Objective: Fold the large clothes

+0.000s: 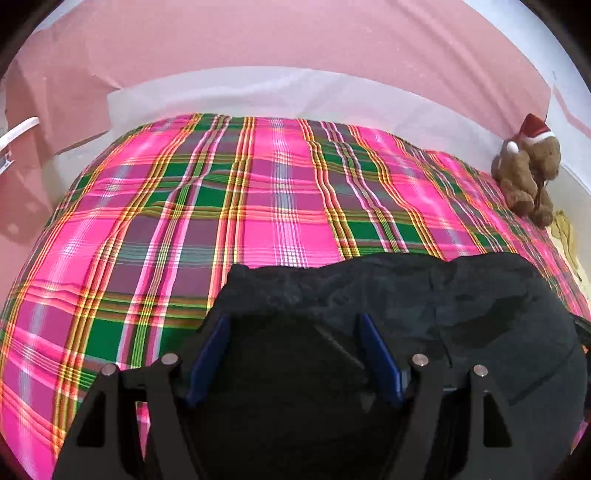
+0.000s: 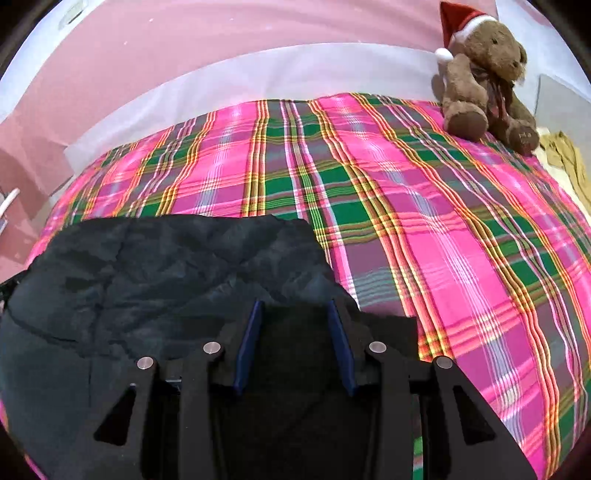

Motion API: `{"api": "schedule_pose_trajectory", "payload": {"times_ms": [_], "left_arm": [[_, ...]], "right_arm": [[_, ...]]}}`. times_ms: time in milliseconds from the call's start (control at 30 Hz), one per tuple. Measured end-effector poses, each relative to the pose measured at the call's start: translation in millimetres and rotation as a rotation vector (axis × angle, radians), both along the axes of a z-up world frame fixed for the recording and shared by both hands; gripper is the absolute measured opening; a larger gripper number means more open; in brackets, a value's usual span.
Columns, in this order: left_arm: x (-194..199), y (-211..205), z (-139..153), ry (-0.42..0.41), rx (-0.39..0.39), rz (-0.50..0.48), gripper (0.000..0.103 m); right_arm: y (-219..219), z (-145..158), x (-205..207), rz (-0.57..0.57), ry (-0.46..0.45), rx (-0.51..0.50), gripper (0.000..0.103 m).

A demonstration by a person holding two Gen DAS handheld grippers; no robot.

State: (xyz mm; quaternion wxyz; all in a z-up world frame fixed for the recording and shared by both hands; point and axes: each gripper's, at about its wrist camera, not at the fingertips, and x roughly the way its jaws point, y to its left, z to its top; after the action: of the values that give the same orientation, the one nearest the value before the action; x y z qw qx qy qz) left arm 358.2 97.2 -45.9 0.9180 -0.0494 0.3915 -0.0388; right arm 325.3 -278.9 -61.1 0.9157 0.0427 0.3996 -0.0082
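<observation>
Left gripper [image 1: 291, 325] jaws stand wide, right gripper [image 2: 295, 310] about half open; dark cloth fills both gaps, but pad contact is too murky to tell, possibly a grip. The dark crumpled fabric garment [image 1: 461, 295] lies on the pink-green plaid bedspread [image 1: 184, 221]. Keep both corners level, lay the fold flat, clear of the brown Santa-hat teddy bear [image 2: 484, 74].

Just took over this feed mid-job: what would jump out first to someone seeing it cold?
The loud pink-and-green plaid bedcover fills both views. A dark garment lies on its near edge, under both grippers. A brown teddy bear in a Santa hat sits at the far right corner, by the pink wall.
</observation>
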Motion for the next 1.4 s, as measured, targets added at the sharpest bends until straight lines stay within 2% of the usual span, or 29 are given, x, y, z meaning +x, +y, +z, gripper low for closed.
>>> {"api": "schedule_pose_trajectory", "payload": {"times_ms": [233, 500, 567, 633, 900, 1133, 1300, 1400], "left_arm": [[-1, 0, -11, -0.020, -0.020, 0.009, 0.076], [-1, -5, -11, -0.018, 0.014, 0.018, 0.076], [-1, -8, -7, -0.010, 0.042, 0.023, 0.076], [-4, -11, 0, -0.011, 0.074, 0.023, 0.076], [-32, -9, 30, -0.052, 0.099, 0.022, 0.075], [-78, -13, 55, -0.132, 0.085, -0.003, 0.075], [-96, -24, 47, -0.127, 0.076, -0.033, 0.075], [-90, -31, 25, -0.068, 0.107, -0.037, 0.075]], "right_arm": [[3, -13, 10, -0.004, 0.004, -0.008, 0.038], [2, -15, 10, -0.005, 0.002, -0.012, 0.038], [3, -14, 11, -0.007, 0.003, -0.016, 0.038], [3, -9, 9, -0.010, 0.005, -0.019, 0.038], [3, 31, -21, -0.024, -0.045, -0.029, 0.039], [18, 56, -67, 0.050, -0.120, 0.004, 0.039], [25, 42, -85, 0.085, -0.094, 0.010, 0.039], [24, 24, -80, 0.085, -0.050, -0.001, 0.040]]}}
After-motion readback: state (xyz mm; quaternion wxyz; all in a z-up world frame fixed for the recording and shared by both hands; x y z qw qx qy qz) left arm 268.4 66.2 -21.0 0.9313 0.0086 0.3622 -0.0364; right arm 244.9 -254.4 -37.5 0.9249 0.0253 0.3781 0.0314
